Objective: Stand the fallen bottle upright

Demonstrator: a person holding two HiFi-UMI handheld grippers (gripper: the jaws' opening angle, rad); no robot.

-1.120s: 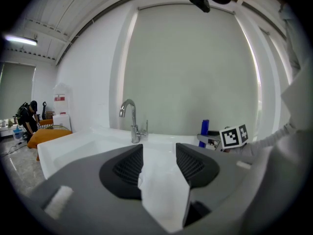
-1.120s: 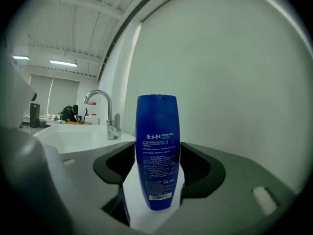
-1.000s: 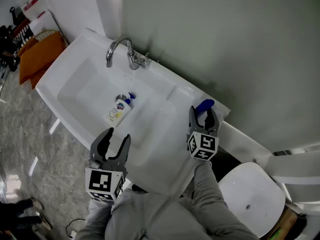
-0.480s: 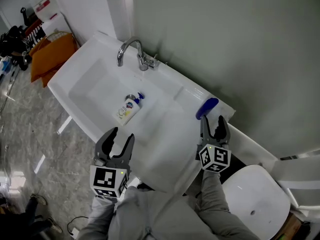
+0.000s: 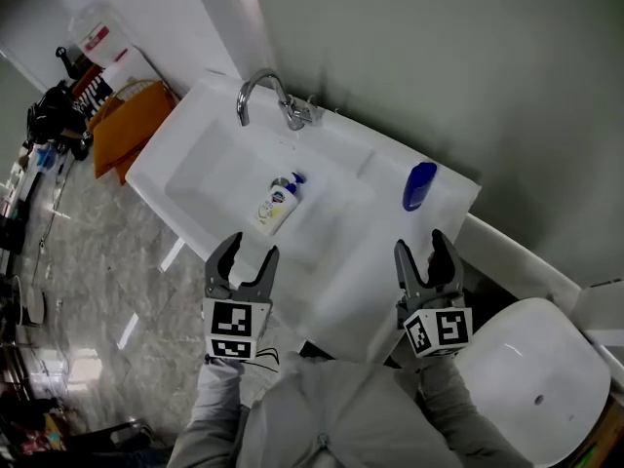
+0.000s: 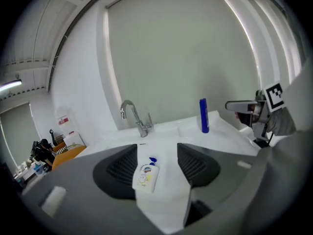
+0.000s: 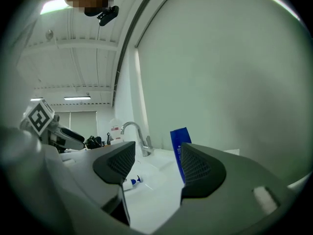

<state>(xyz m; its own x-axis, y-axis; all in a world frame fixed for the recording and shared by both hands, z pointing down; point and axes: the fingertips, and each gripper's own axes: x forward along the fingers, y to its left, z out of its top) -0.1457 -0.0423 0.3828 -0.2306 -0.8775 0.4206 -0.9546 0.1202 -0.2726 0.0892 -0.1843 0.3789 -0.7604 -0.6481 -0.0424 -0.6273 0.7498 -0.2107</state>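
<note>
Blue bottle upright ahead of right gripper, jaws spread, left gripper jaws just opened, empty

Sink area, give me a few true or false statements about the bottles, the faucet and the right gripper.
1. The white soap bottle lies on its side in the sink. True.
2. The blue bottle lies flat beside the sink. False: it stands upright there.
3. The right gripper holds the blue bottle. False: it is open, empty and apart from the bottle.
4. The faucet stands at the sink's back edge, by the wall. True.
</note>
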